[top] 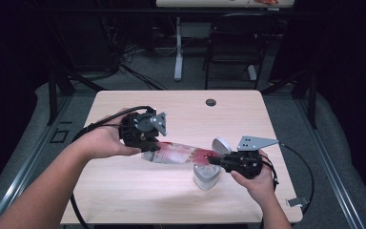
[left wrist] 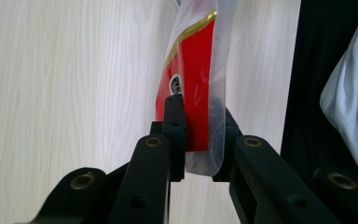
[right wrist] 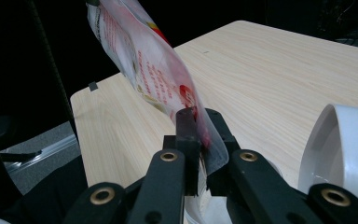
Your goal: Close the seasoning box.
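Holding one end each, the two grippers stretch a clear plastic packet with red print (top: 178, 153) in the air, just above the pale wooden table (top: 181, 114). The left gripper (top: 148, 145) has its jaws pressed tight on one end of the packet (left wrist: 191, 93). The right gripper (top: 215, 160) has its jaws squeezed on the other end (right wrist: 158, 79), and that end hangs right over a small white tub (top: 206, 177). The tub's round white lid (top: 221, 144) is flipped up just behind the right gripper, and in the right gripper view the lid (right wrist: 345, 149) stands close beside the jaws. The packet lies almost flat, tipped a little down toward the tub. I think the step now is getting the packet ready to open or empty into the tub. The next move likely needs both grippers to keep a firm hold while they pull gently apart or tip the end over the tub. A hard tug could spill what is inside onto the table.
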A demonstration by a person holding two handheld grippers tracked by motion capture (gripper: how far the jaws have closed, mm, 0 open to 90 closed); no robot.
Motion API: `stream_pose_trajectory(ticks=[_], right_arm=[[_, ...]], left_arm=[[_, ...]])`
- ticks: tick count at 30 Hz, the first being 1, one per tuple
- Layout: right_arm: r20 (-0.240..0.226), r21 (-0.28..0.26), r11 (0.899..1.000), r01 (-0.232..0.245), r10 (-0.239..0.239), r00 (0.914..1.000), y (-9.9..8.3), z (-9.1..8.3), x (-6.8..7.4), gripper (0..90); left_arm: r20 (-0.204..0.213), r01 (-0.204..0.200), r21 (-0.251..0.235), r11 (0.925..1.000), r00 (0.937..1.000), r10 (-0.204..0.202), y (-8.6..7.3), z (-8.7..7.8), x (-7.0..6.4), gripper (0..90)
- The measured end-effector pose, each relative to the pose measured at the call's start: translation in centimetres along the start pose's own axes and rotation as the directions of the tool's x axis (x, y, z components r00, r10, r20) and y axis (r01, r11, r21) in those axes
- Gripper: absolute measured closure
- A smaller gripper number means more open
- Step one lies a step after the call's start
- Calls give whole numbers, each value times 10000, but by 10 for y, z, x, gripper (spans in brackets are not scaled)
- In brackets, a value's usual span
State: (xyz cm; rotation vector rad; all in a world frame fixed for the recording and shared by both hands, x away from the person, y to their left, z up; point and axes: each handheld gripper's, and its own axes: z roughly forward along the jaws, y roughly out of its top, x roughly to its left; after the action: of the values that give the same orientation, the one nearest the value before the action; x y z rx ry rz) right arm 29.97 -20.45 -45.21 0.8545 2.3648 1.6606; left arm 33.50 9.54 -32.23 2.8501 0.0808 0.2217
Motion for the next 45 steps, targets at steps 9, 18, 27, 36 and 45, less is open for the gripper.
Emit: stream_pose_trajectory(ticks=[9, 18, 27, 36, 45], right_arm=[[-49, -22, 10000, -24, 24, 10000, 0, 0, 0, 868], [-53, -33, 10000, -21, 21, 10000, -1, 0, 0, 867], [-39, -45, 10000, -20, 20, 10000, -1, -1, -1, 864], [-27, -46, 10000, -38, 38, 10000, -2, -1, -1, 863], [-13, -52, 10000, -42, 41, 10000, -2, -1, -1, 862]], left_arm=[[-29, -9, 45, 10000, 10000, 9, 0, 0, 0, 810], [-47, -58, 56, 10000, 10000, 59, 1, 0, 0, 811], [-49, -143, 86, 9999, 9999, 143, 3, -1, 1, 811], [-95, -143, 127, 9998, 9999, 144, 5, -1, 0, 809], [-119, -184, 169, 9997, 9998, 186, 6, -2, 0, 809]])
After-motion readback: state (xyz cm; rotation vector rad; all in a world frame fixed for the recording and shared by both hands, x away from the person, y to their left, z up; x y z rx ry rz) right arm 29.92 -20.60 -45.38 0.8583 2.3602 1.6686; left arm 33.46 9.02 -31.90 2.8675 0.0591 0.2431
